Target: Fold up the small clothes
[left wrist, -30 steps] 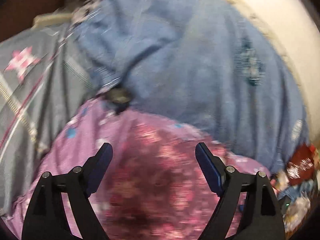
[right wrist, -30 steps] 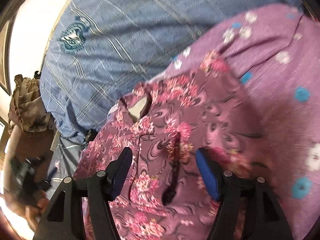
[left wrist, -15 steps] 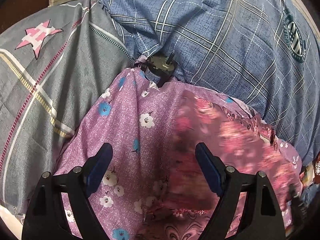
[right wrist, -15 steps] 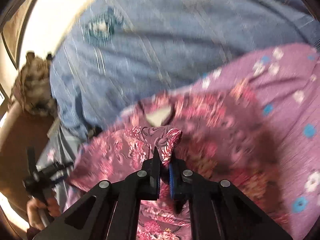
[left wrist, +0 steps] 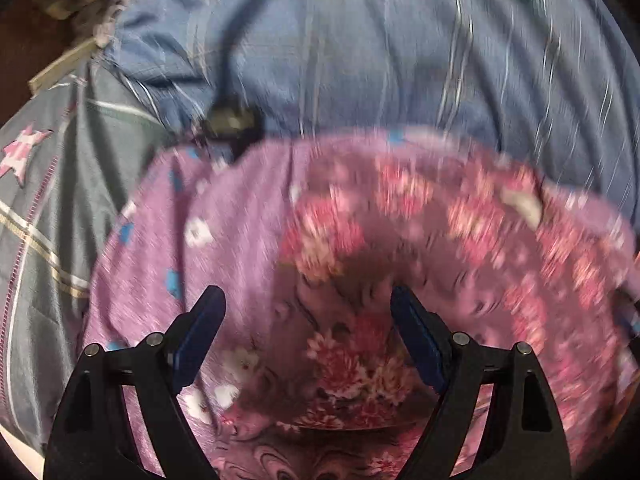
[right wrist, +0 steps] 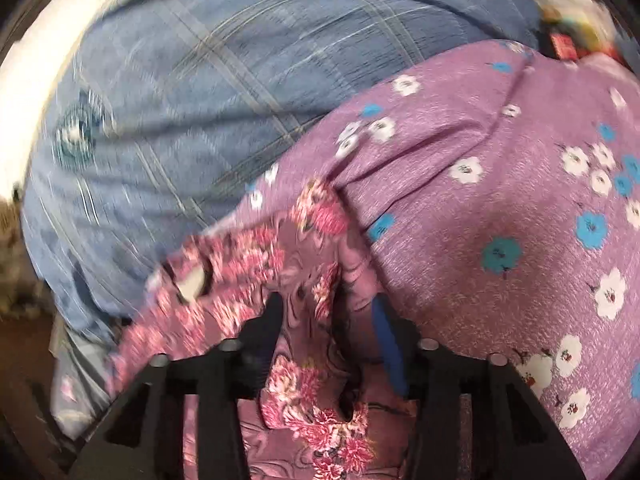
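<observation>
A small maroon garment with pink flowers (left wrist: 400,264) lies on a lilac sheet with white and blue flowers (left wrist: 224,220). It also shows in the right wrist view (right wrist: 256,268), on the same lilac sheet (right wrist: 500,208). My left gripper (left wrist: 308,312) is open over the garment's near edge, nothing between its fingers. My right gripper (right wrist: 328,316) has its jaws partly apart with a bunched fold of the garment between them; the blue pad (right wrist: 388,340) stands clear of the cloth. Both views are blurred.
A blue checked cover (left wrist: 360,40) lies behind the garment, and also fills the upper left of the right wrist view (right wrist: 180,80). A grey quilt with a pink star (left wrist: 52,184) is at left. A small dark object (left wrist: 230,120) sits at the sheet's far edge.
My right gripper closed on a fold of the garment half a second ago and its jaws now stand wider apart. The left gripper has stayed open and shifted over the garment.
</observation>
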Motion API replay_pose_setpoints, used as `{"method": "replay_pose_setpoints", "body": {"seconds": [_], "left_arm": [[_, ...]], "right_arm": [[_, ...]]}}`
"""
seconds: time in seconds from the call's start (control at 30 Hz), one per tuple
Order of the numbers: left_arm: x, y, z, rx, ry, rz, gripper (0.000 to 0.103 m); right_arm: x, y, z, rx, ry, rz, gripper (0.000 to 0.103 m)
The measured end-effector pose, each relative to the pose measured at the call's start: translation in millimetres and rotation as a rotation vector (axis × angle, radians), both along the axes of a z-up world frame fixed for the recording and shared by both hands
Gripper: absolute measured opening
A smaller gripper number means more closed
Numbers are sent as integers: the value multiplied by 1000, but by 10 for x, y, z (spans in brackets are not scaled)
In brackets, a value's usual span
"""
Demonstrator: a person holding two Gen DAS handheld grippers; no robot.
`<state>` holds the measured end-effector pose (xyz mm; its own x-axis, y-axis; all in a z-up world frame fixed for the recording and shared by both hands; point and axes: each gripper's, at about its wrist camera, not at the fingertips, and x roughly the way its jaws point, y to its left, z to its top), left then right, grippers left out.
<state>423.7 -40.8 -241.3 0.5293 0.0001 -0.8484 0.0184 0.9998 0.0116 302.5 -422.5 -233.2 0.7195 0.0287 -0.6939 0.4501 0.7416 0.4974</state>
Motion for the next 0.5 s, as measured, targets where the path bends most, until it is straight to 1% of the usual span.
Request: {"method": "replay_pose_setpoints", "body": {"seconds": [0.03, 0.07, 0.13, 0.2, 0.23, 0.3, 0.33, 0.37, 0.4, 0.43, 0.47, 0.5], "left_arm": [[27, -13, -78, 5, 41, -9, 85], [44, -5, -119, -9, 66, -9, 85], [36, 35, -70, -34, 50, 2, 85], [16, 64, 41, -47, 8, 1, 85], [4, 78, 86, -51, -13, 3, 85], [3, 76, 82, -50, -12, 1, 85], [15, 53, 36, -45, 6, -8, 85], [30, 22, -33, -34, 32, -20, 85], [51, -12, -112, -15, 61, -29, 85], [49, -29, -155, -7, 64, -29, 85], [17, -35, -167, -7, 54, -26, 85], [2, -38, -128, -8, 42, -27, 85]], "right_arm": [[-53, -10, 51, -21, -21, -18, 51], [-88, -9, 118, -50, -50, -23, 51], [-151, 28, 231, -74, -127, 6, 51], [-118, 166, 280, -69, -162, 107, 41], [-75, 255, 283, -75, -158, 150, 39], [11, 435, 210, -93, -117, 219, 38], [75, 491, 129, -90, -73, 250, 38], [157, 549, 2, -79, 1, 284, 37], [238, 574, -168, -66, 94, 297, 35], [233, 570, -227, -73, 96, 283, 32], [202, 573, -175, -98, 69, 273, 32], [190, 582, -138, -106, 79, 279, 36]]}}
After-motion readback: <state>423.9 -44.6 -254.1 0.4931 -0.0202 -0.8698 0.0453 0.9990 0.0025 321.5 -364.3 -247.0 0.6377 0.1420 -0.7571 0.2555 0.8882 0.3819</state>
